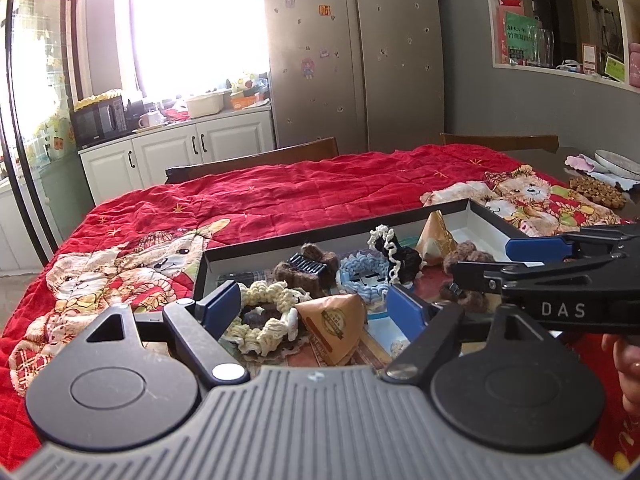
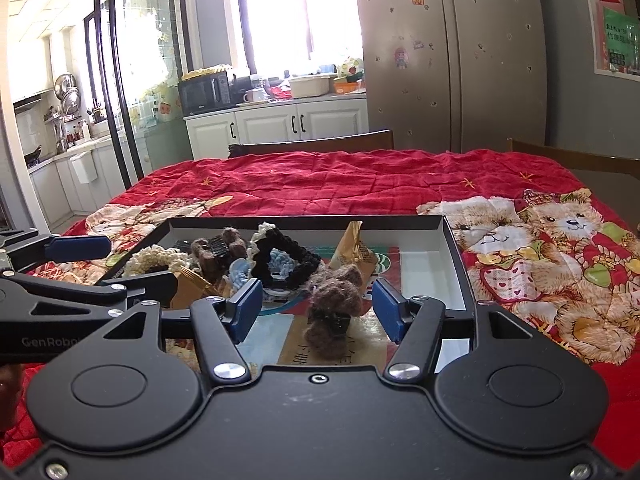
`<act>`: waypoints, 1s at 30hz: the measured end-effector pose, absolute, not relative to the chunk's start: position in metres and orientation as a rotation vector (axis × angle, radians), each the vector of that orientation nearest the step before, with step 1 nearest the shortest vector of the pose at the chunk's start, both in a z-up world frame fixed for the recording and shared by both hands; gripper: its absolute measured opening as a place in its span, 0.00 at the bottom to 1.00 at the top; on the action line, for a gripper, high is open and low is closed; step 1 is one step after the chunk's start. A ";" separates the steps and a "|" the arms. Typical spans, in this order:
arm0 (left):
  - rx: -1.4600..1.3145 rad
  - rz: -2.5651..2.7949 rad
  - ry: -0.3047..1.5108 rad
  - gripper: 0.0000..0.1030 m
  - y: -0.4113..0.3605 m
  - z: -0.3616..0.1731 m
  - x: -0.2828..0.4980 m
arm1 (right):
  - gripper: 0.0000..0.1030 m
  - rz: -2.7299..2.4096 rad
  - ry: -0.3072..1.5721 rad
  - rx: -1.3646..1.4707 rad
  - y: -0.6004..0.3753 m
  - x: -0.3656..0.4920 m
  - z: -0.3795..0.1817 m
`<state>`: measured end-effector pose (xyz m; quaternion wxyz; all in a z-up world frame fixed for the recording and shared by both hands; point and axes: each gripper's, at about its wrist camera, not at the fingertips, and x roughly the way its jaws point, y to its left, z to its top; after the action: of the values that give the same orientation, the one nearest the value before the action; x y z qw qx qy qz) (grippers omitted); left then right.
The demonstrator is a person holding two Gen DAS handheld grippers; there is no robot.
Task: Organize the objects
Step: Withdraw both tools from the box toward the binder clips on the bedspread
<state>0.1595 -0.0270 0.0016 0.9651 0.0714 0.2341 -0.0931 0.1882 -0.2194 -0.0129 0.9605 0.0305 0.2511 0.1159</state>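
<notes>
A shallow black-rimmed box (image 1: pixel 492 220) (image 2: pixel 424 272) lies on the red quilt and holds several crochet hair clips and tan triangular packets. My left gripper (image 1: pixel 316 306) stands open over its near left part, with a cream crochet clip (image 1: pixel 264 320) and a tan packet (image 1: pixel 336 324) between the blue pads, untouched. My right gripper (image 2: pixel 318 310) is open too, and a brown fuzzy clip (image 2: pixel 332 312) lies between its pads without contact. Farther back sit a blue clip (image 1: pixel 364 276), a black-and-white clip (image 1: pixel 396 256) and another packet (image 2: pixel 354 252). Each gripper shows side-on in the other view (image 1: pixel 504 260) (image 2: pixel 124 266).
The red quilt (image 2: pixel 360 176) with bear pictures covers the table. Wooden chair backs (image 1: pixel 296 152) stand at the far edge. A plate (image 1: pixel 616 160) and a beaded trivet (image 1: pixel 598 192) lie at the far right. A fridge and white cabinets stand beyond.
</notes>
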 end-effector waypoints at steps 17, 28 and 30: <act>0.127 -0.176 0.457 0.86 -0.015 0.017 0.141 | 0.61 0.261 0.481 0.056 -0.221 0.163 0.006; 0.131 -0.178 0.425 0.88 -0.011 0.029 0.125 | 0.63 0.270 0.450 0.032 -0.224 0.135 0.025; 0.127 -0.184 0.425 0.88 -0.010 0.030 0.123 | 0.64 0.268 0.449 0.031 -0.227 0.130 0.027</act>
<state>0.1226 -0.0104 0.0302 0.9713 0.0629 0.2107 -0.0909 0.1304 -0.2271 0.0269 0.9660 0.0152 0.2217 0.1324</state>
